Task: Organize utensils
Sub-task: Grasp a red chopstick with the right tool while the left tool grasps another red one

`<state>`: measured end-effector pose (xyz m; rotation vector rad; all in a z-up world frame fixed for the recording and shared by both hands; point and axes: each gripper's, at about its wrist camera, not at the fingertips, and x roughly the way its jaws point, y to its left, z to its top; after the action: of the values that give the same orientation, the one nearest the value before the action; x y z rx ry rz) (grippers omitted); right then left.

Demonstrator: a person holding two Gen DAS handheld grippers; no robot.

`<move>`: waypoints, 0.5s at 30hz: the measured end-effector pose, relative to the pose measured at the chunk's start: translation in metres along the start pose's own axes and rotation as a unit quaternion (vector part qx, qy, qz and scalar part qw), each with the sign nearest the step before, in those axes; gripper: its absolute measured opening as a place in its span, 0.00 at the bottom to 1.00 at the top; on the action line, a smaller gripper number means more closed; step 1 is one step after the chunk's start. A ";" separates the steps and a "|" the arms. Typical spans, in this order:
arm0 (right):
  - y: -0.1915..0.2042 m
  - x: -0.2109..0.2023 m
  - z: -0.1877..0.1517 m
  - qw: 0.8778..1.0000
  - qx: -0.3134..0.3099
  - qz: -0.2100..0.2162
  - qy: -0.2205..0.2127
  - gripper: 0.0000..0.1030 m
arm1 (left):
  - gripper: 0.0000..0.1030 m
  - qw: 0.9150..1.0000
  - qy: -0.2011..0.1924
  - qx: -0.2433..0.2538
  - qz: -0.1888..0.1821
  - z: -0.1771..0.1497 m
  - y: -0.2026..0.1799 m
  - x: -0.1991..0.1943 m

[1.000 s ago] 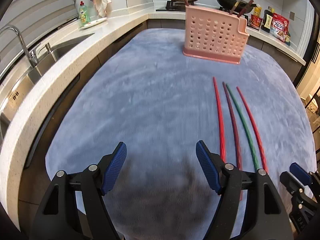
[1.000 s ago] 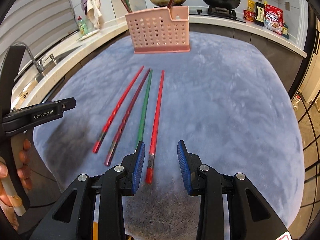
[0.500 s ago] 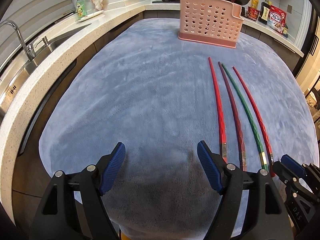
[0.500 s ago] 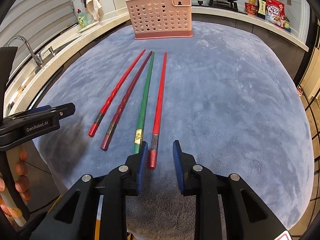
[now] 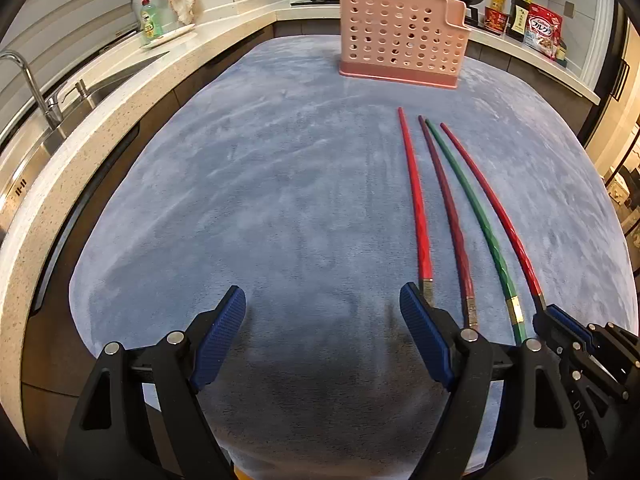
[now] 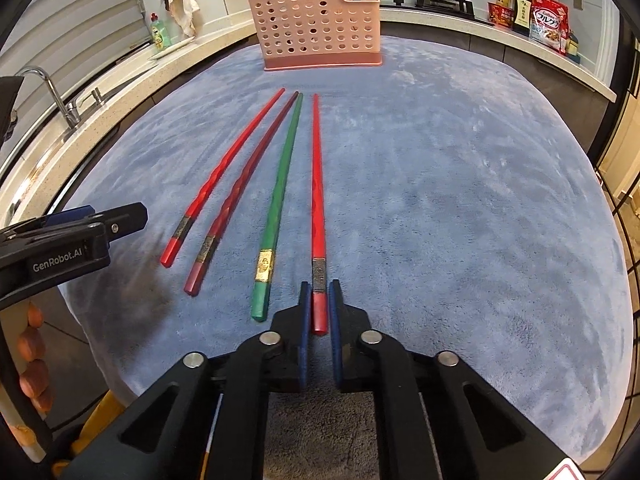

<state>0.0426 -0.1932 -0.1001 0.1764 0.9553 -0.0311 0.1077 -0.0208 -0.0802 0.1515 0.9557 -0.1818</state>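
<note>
1 red chopstick (image 6: 318, 200) — butt clamped inside right gripper (image 6: 319, 304).

A soft, matt blue-grey cloth (image 6: 460, 200) with a brushed nap covers the table, and on it lie four glossy lacquered chopsticks (image 6: 318, 200) with faceted grips and metallic bands. At twelve o'clock stands a matt pink plastic basket (image 6: 320, 28) full of holes. The gripper pads (image 5: 218, 336) are ribbed blue rubber on matt black plastic; the counter (image 5: 80, 136) at nine o'clock is speckled stone.
</note>
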 end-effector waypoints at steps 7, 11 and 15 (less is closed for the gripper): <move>-0.006 -0.003 -0.001 1.000 0.010 -0.007 -0.005 0.07 | 0.73 1.000 0.001 0.012 -0.002 0.001 -0.012 0.003; -0.014 -0.005 0.000 1.000 0.017 -0.013 -0.007 0.07 | 0.73 1.000 0.002 0.018 -0.006 0.001 -0.019 0.006; -0.020 -0.007 -0.002 1.000 0.023 -0.014 -0.007 0.07 | 0.73 1.000 0.008 0.014 -0.020 0.001 -0.024 0.009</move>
<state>0.0350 -0.2128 -0.0982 0.2043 0.9441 -0.0808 0.1082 -0.0448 -0.0886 0.1598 0.9719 -0.2317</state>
